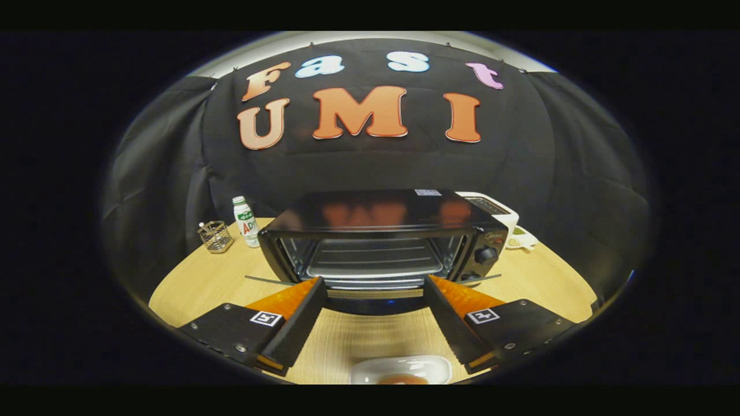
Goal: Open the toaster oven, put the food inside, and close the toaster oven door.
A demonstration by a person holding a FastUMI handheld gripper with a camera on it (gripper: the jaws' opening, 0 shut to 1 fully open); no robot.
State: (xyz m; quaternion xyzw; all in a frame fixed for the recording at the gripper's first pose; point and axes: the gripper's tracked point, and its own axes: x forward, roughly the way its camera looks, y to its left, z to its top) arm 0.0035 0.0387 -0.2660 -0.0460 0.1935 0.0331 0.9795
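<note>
Dish (400,368), white, shallow, nearest item: lies on the table at 6 o'clock below the gripper (374,289), between and under the two fingers. Something reddish-brown sits in it, presumably the food (403,379); most of it is cut off, so its kind cannot be told.

Table (196,283), round, pale wood: bears everything listed.

Toaster oven (384,242), black, at 12 o'clock just beyond the fingertips. Door (374,301) appears dropped flat toward the camera, with cavity and wire rack (374,263) exposed; the door's front edge is partly masked by the fingers. Knobs at 2 o'clock on the right panel, markings unreadable.

Gripper: fingers spread wide, grasping nothing.

White appliance (491,207), at 1 o'clock behind the oven, mostly hidden; kind unclear.

Bottle (246,222), white with green cap, at 10 o'clock left of the oven.

Wire basket (215,236), small, just left of the bottle; contents too small to tell.

Judgement: opening looks done; loading is the step in hand. Advice: come down over the dish, close on the food or the dish rim squarely, lift level, clear the lowered door, and set it mid-rack before withdrawing.
</note>
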